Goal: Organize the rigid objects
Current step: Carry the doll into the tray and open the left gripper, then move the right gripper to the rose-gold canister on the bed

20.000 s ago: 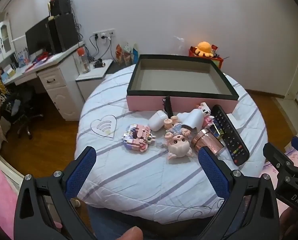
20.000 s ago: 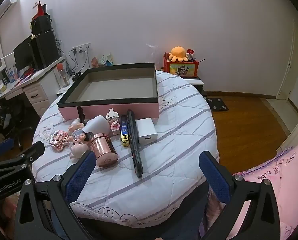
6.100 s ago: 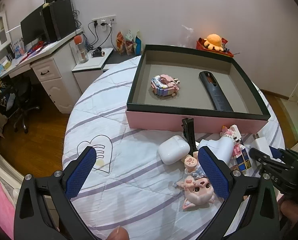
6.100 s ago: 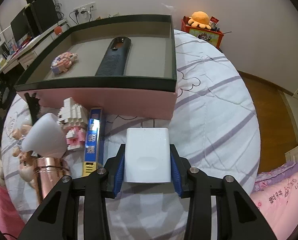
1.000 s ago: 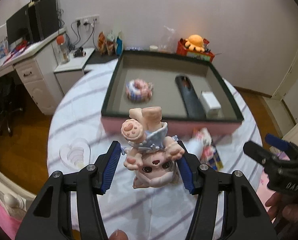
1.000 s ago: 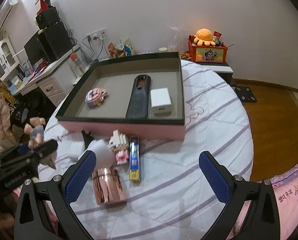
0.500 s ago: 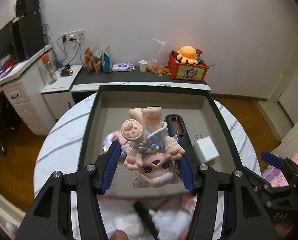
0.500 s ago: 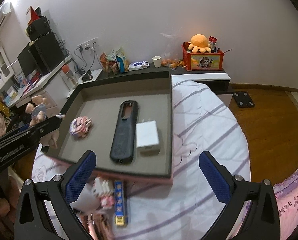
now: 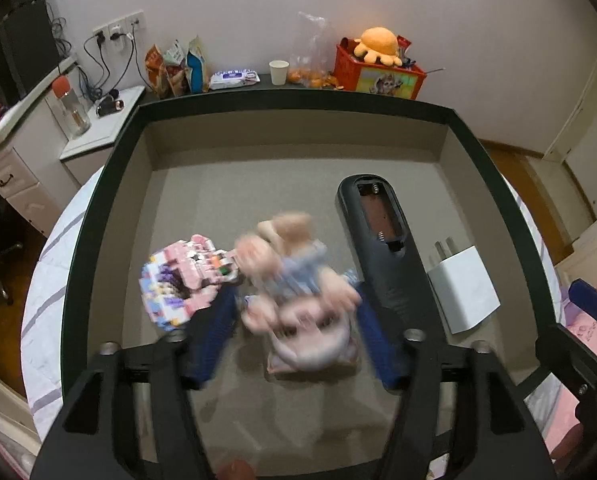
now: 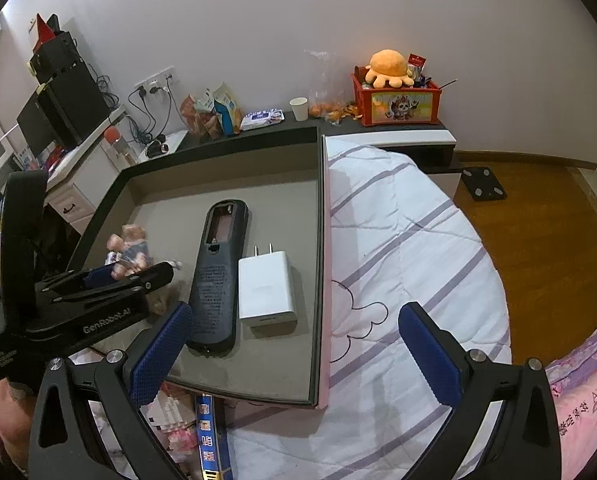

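left tool (image 9: pixel 294 336): jaws opening, pads off blurred doll (image 9: pixel 298 300) | right tool (image 10: pixel 298 344): spread wide, holding nothing

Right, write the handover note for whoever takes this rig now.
Left hand-held gripper: over the box, jaws opening, doll figure blurred between them, apparently dropping free.
Right hand-held gripper: open, empty, at the box's near edge.
In the box: block toy, remote lying back up, white charger.
Left to do: a blue-and-yellow bar and a white brick toy on the bedspread in front of the box; anything else there is out of view.
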Available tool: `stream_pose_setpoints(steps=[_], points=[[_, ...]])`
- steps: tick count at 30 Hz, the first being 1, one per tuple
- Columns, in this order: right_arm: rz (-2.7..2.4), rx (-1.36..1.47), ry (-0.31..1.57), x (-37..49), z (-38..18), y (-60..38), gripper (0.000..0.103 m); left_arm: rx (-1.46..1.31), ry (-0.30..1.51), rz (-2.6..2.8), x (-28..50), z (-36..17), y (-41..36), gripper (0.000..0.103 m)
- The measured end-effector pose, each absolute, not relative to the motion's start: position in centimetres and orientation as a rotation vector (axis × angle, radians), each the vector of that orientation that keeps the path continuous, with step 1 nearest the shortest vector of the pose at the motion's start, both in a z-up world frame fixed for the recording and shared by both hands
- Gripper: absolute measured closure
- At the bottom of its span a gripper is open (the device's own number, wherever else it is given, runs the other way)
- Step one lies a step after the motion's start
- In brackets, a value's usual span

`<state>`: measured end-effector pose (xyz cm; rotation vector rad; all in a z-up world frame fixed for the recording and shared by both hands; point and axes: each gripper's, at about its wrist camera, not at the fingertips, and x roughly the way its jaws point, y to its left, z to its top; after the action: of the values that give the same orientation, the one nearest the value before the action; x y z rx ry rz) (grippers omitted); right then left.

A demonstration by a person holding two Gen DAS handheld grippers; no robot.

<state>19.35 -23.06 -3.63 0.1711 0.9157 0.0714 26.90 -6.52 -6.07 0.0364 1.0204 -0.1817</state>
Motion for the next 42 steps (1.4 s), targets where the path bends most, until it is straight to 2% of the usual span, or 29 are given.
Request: stream_pose_setpoints(steps=[1,2,12,28,42], points=[[0.072,0.171,0.918,19.3,-3.7,-23.0,0.0,0.041,1.016,-0.177,26.7,-5.9,-6.6,0.007],[0.073,0.17,0.918,19.2,-3.7,-22.9,0.0,0.05,1.001,-0.167,26.5,-5.6,-6.7,0.0],[0.076,0.169,0.88,17.0,-2.0,-22.4,0.0,0.084,0.929,-0.128,23.7,-2.9,-6.0,0.0],[0.123,0.141,0.802,11.0,1.3,-19.6,0.0,0.021,0.775,-0.025,13.3,2.9,-0.3,0.0],[0.175,0.09,0.828,6.5,0.5,-17.1,0.0,-0.037,0.803,0.01,6.9,1.2,2.1,0.0]])
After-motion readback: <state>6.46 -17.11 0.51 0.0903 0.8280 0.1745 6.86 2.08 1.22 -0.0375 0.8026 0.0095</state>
